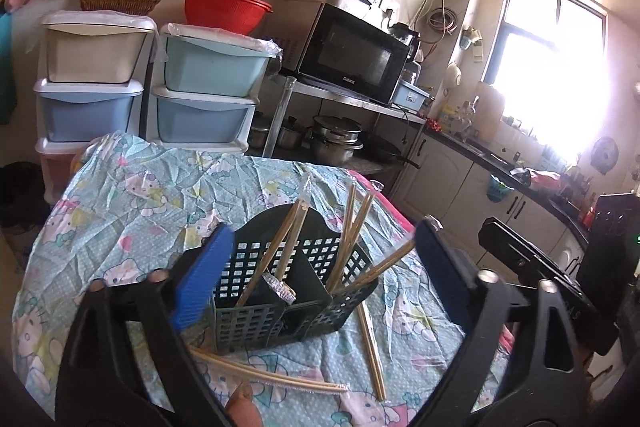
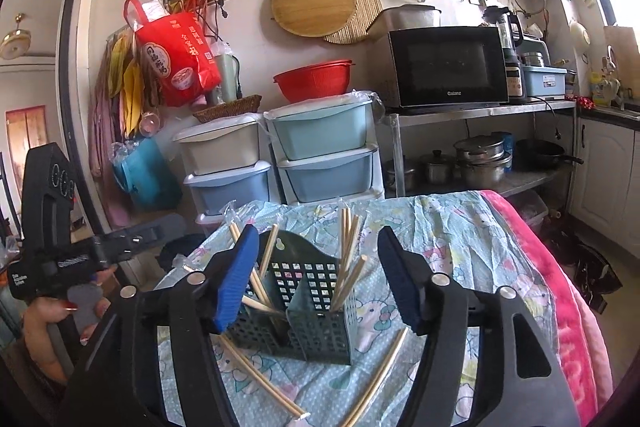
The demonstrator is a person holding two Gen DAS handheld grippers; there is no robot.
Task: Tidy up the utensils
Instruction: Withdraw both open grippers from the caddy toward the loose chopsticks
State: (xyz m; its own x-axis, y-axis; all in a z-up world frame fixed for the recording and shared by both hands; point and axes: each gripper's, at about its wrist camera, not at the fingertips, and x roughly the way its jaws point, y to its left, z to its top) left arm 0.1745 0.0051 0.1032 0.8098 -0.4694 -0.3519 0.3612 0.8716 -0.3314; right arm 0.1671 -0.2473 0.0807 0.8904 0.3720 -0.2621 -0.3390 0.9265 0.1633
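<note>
Left wrist: left claw [image 1: 320, 283] spread wide, gripping nothing. Dark caddy [image 1: 288, 291] upright on the clothed bench [image 1: 132, 211], several chopsticks [image 1: 352, 227] already standing inside; two wrapped pairs [image 1: 280, 377] left lying in front.

Right wrist: right claw [image 2: 316, 283] parted, empty. Same caddy [image 2: 304, 311] partly filled; loose pairs [image 2: 380, 375] beside it still to load.

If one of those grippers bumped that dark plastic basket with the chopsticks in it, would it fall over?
Possibly. The utensil basket is thin, perforated plastic, so likely light. It stands tall on a wrinkled cloth, an uneven footing. The chopsticks lean out above its rim, which may help it tip rather than slide.
</note>
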